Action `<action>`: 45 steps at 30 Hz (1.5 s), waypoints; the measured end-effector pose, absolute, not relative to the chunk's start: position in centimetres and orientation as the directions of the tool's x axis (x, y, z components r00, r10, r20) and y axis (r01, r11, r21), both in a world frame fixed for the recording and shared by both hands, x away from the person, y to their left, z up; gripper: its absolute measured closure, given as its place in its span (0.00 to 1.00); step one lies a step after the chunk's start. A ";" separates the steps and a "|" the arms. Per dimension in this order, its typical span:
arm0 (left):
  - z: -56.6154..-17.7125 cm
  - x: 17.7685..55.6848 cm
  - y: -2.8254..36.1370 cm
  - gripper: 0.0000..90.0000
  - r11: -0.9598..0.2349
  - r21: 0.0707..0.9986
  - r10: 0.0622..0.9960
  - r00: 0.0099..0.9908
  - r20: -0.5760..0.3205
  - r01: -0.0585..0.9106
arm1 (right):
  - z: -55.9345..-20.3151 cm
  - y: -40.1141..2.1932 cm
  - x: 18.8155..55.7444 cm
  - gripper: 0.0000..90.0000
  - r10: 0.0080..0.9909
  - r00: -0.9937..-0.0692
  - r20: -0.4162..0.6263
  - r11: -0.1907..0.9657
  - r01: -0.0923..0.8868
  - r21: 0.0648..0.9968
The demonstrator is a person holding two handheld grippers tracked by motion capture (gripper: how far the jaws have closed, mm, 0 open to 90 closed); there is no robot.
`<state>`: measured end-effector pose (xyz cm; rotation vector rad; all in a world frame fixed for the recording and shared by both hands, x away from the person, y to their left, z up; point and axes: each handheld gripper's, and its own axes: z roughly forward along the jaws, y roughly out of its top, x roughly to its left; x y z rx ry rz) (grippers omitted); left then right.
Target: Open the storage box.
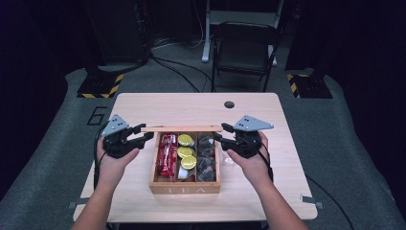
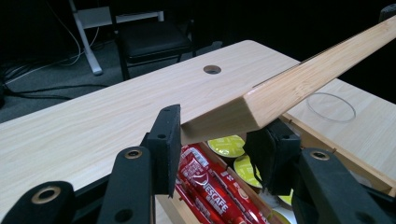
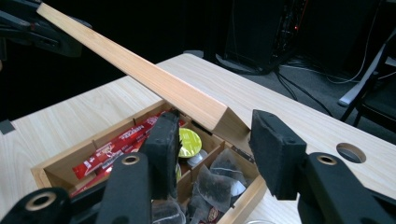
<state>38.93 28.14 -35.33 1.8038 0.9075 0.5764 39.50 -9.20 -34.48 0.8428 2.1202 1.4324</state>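
While clamped: left gripper [image 2: 212, 140], lid [image 2: 299, 84].

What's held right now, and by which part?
The wooden lid of the tea box, raised open. The left tool clamps its left front corner; the right tool brackets the right front corner, contact unclear.

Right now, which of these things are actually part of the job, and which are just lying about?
Part of the job:
- wooden tea box
- its raised lid
- left tool, clamped on the lid's corner
- right tool, at the lid's other corner

Just lying about:
- folding chair
- floor cables
- table's round hole
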 end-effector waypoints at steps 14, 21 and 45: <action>-35.5 39.0 28.3 0.62 -0.219 0.926 0.790 0.613 -0.016 0.307 | -35.8 -9.4 37.5 0.54 0.722 -0.692 -0.025 0.257 0.235 0.937; -35.6 39.0 28.3 0.62 -0.216 0.928 0.789 0.614 -0.016 0.303 | -37.7 -9.1 36.3 0.62 0.693 -0.721 -0.018 0.269 0.235 0.934; -35.7 39.0 28.4 0.61 -0.217 0.930 0.784 0.621 -0.016 0.297 | -44.9 -7.1 37.0 0.58 0.621 -0.782 0.049 0.399 0.369 0.839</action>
